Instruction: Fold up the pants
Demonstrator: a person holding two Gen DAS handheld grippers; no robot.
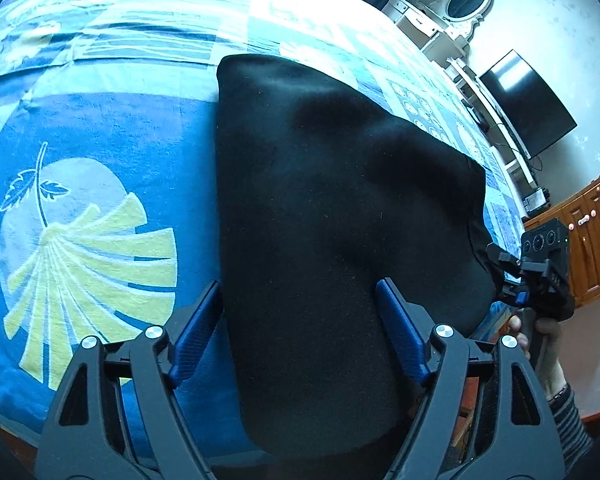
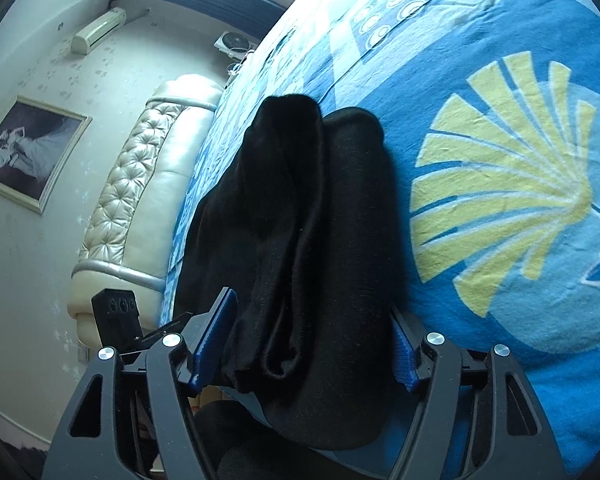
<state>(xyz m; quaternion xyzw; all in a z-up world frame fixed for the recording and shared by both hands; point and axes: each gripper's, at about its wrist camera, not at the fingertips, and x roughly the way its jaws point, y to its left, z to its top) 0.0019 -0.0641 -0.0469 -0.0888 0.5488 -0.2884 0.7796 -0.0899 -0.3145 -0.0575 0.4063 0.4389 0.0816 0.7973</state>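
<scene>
No writing was legible. The black pants (image 1: 320, 200) lay folded on the blue bedspread (image 1: 100, 128), long axis running near to far; left gripper (image 1: 300, 320) and right gripper (image 2: 312, 336) stood open astride them.

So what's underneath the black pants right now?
The black pants lie on a blue patterned bedspread, which shows all around them. Whatever sits directly beneath the fabric is covered and cannot be seen.

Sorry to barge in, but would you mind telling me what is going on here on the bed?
A person is folding black pants on a bed with a blue patterned cover, holding a claw in each hand. The left claw and the right claw both stand open astride the near end of the fabric, without clamping it. The pants lie folded lengthwise, one layer over the other.
</scene>
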